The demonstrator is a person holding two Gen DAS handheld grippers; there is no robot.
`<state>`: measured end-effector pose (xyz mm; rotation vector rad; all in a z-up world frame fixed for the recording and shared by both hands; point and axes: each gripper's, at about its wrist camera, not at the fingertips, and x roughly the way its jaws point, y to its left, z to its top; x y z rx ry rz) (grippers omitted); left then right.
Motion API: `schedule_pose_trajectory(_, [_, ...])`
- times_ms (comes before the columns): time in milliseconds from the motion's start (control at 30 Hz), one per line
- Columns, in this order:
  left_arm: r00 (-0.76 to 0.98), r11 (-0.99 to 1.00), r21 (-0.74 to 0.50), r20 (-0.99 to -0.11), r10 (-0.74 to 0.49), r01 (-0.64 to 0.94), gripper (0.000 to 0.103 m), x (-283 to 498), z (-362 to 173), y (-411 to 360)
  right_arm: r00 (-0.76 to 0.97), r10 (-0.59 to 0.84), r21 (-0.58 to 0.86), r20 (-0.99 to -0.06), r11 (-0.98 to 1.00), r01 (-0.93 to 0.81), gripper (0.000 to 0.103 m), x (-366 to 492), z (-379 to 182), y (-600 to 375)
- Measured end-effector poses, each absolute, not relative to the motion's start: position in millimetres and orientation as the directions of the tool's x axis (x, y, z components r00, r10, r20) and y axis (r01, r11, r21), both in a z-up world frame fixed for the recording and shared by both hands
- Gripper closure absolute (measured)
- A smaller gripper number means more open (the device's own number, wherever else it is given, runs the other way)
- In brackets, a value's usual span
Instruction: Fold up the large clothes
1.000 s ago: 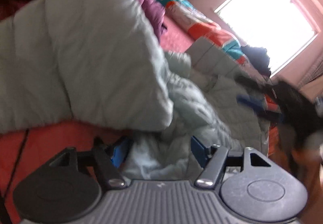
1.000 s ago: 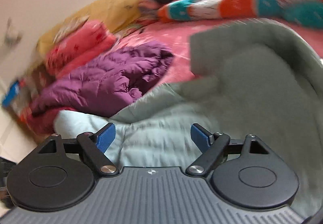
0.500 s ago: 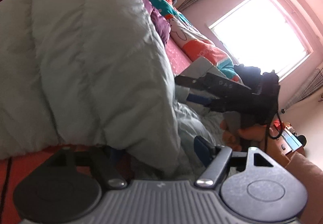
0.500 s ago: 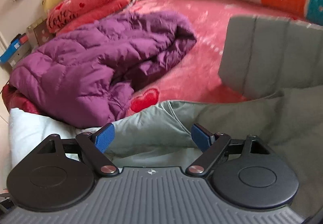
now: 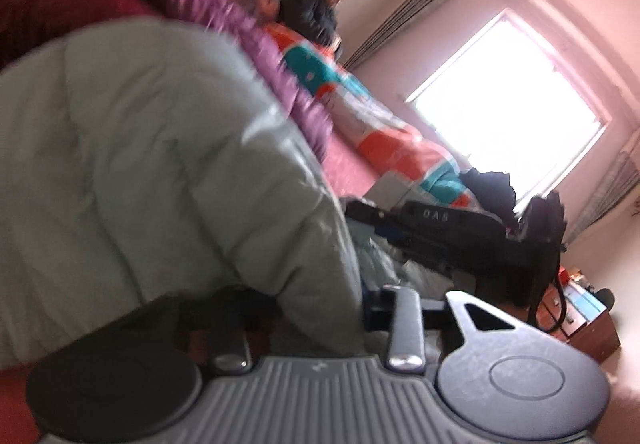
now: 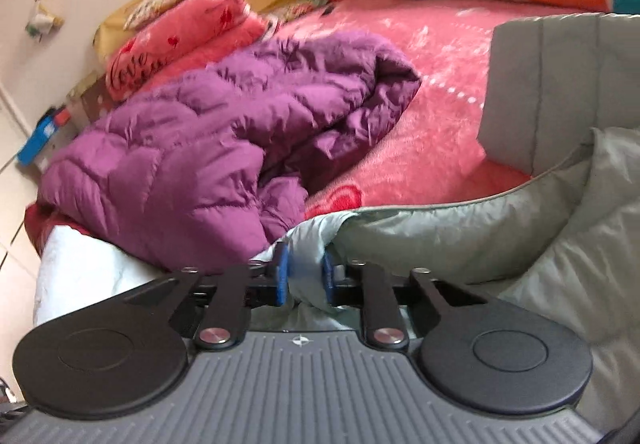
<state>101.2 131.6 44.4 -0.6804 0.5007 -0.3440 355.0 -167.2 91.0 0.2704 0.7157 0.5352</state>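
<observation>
Now both grippers are closing on the grey-green coat point(image 6: 460, 228) on the near bed: right gripper point(image 6: 305, 276) pinches its edge, left gripper point(image 5: 320, 308) bites padded bulk; lift both evenly, keeping the hem taut.

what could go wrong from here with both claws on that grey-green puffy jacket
The right claw is closing on just a thin bunched edge of the grey-green jacket, so slick fabric may slip out when lifted. The left claw, also closing, is buried under a thick fold, so it may catch several layers and skew the fold. The purple jacket lies right beside and could get dragged.
</observation>
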Motion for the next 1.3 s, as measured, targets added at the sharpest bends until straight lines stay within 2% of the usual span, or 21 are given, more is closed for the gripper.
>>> schedule_pose_trajectory(100, [0.867, 0.741, -0.636, -0.225, -0.444, 0.214, 0.079, 87.0, 60.4, 136.1, 0.693, 0.548, 0.452, -0.469, 0.823, -0.345, 0.092, 334.2, 109.6, -176.1])
schedule_pose_trajectory(267, [0.910, 0.741, -0.601, -0.055, -0.411, 0.299, 0.080, 64.8, 87.6, 156.5, 0.769, 0.553, 0.500, -0.320, 0.788, -0.359, 0.092, 307.4, 144.2, -187.0])
schedule_pose_trajectory(400, [0.947, 0.774, -0.581, -0.014, -0.321, 0.254, 0.080, 68.2, 95.8, 179.2, 0.821, 0.534, 0.528, -0.201, 0.765, -0.369, 0.092, 305.0, 174.3, -189.0])
schedule_pose_trajectory(533, [0.974, 0.820, -0.559, -0.090, -0.208, 0.123, 0.079, 76.1, 90.2, 196.3, 0.837, 0.511, 0.472, -0.196, 0.797, -0.377, 0.093, 321.3, 184.9, -167.8])
schedule_pose_trajectory(633, [0.967, 0.833, -0.554, -0.201, -0.157, 0.020, 0.079, 85.6, 83.5, 199.2, 0.838, 0.481, 0.418, -0.258, 0.837, -0.352, 0.092, 341.3, 174.4, -145.5])
schedule_pose_trajectory(733, [0.945, 0.850, -0.525, -0.300, -0.130, -0.049, 0.078, 92.2, 75.0, 199.1, 0.830, 0.433, 0.325, -0.352, 0.888, -0.325, 0.087, 354.4, 157.6, -126.4])
schedule_pose_trajectory(767, [0.939, 0.854, -0.516, -0.321, -0.126, -0.062, 0.078, 93.2, 73.1, 198.5, 0.831, 0.404, 0.291, -0.381, 0.906, -0.307, 0.078, 355.6, 152.3, -121.7])
schedule_pose_trajectory(800, [0.933, 0.857, -0.510, -0.337, -0.124, -0.070, 0.075, 95.2, 72.4, 198.9, 0.828, 0.389, 0.280, -0.404, 0.914, -0.292, 0.061, 356.4, 147.4, -120.2])
schedule_pose_trajectory(833, [0.928, 0.861, -0.503, -0.353, -0.121, -0.079, 0.073, 97.7, 73.1, 198.9, 0.826, 0.382, 0.283, -0.415, 0.917, -0.282, 0.048, 355.6, 144.2, -120.6])
schedule_pose_trajectory(867, [0.921, 0.866, -0.492, -0.372, -0.114, -0.091, 0.067, 99.3, 73.6, 199.5, 0.829, 0.373, 0.289, -0.417, 0.919, -0.268, 0.024, 352.0, 143.1, -124.1])
schedule_pose_trajectory(900, [0.916, 0.869, -0.483, -0.387, -0.107, -0.103, 0.064, 106.9, 72.5, 203.8, 0.834, 0.364, 0.298, -0.415, 0.920, -0.254, 0.010, 347.0, 144.0, -129.5])
schedule_pose_trajectory(1000, [0.897, 0.871, -0.475, -0.429, -0.103, -0.128, 0.058, 110.2, 68.4, 206.1, 0.838, 0.368, 0.352, -0.403, 0.908, -0.229, 0.006, 335.9, 144.1, -146.4])
schedule_pose_trajectory(1167, [0.880, 0.875, -0.466, -0.461, -0.115, -0.130, 0.046, 108.9, 70.6, 206.6, 0.865, 0.294, 0.384, -0.406, 0.914, -0.131, 0.002, 293.0, 151.2, -188.2])
schedule_pose_trajectory(1300, [0.866, 0.897, -0.433, -0.479, -0.145, -0.090, 0.043, 90.1, 70.8, 195.4, 0.892, 0.129, 0.310, -0.434, 0.951, 0.014, 0.000, 247.2, 149.6, -238.2])
